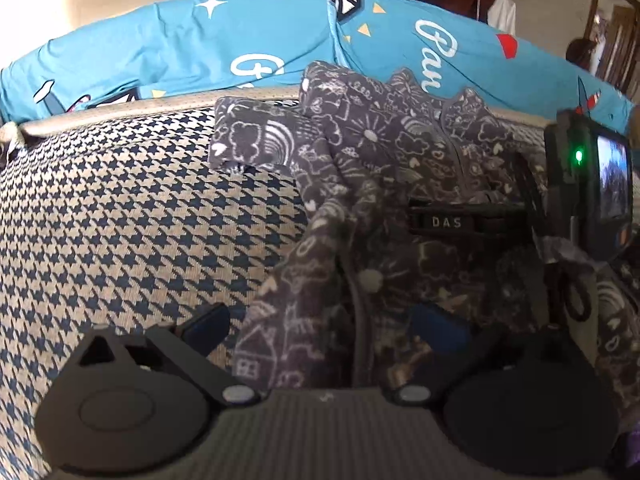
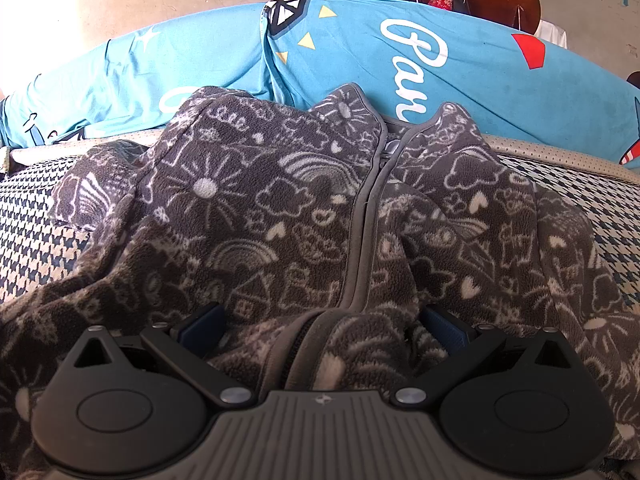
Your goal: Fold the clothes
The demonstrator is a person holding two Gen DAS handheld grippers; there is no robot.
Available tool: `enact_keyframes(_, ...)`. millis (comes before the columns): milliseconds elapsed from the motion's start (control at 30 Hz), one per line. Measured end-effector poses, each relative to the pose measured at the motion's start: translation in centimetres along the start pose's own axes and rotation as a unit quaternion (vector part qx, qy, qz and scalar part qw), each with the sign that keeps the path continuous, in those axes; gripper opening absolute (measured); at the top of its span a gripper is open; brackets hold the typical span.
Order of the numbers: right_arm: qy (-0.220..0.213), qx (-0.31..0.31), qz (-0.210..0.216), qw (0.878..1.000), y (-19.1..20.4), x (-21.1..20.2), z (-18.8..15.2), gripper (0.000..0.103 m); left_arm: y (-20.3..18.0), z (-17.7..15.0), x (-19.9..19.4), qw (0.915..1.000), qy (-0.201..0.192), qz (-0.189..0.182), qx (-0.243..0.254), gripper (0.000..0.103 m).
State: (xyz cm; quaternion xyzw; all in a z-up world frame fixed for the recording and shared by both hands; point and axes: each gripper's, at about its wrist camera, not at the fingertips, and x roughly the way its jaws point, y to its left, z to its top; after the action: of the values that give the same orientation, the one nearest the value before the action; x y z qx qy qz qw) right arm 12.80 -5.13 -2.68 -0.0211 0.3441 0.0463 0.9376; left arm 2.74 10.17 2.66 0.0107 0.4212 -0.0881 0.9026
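Fleece jacket (image 1: 384, 168): grey with white doodle print, lying on the houndstooth cushion (image 1: 120, 220), collar toward the blue pillow (image 1: 180, 48).
Left wrist view, left gripper (image 1: 320, 326): fingers spread wide; a fold of the jacket's edge lies between them, neither pad visibly pressing it.
Left wrist view, jacket axis: zip runs from near the gripper up toward the blue pillow; one sleeve sticks out sideways over the cushion.
Left wrist view, right gripper (image 1: 576, 200): its body hangs over the jacket's far side; its fingers are hidden there.
Right wrist view, right gripper (image 2: 322, 326): fingers parted, a bunched hem fold with the zip (image 2: 360, 240) between them, no clear clamp.
Right wrist view, jacket (image 2: 280, 208): front up, zipped, long axis running from the gripper to the blue pillow (image 2: 480, 60), collar just before it.
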Motion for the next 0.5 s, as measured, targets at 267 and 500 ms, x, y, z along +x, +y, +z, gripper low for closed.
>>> enact_keyframes(267, 0.000, 0.000, 0.000, 1.000, 0.0, 0.0, 0.0, 0.103, 0.0, -0.3, 0.9, 0.9996, 0.013, -0.008, 0.025, 0.103)
enact_keyframes(500, 0.000, 0.000, 0.000, 1.000, 0.0, 0.0, 0.0, 0.103, 0.1, -0.3, 2.1, 0.9993, 0.026, -0.027, 0.003, 0.103)
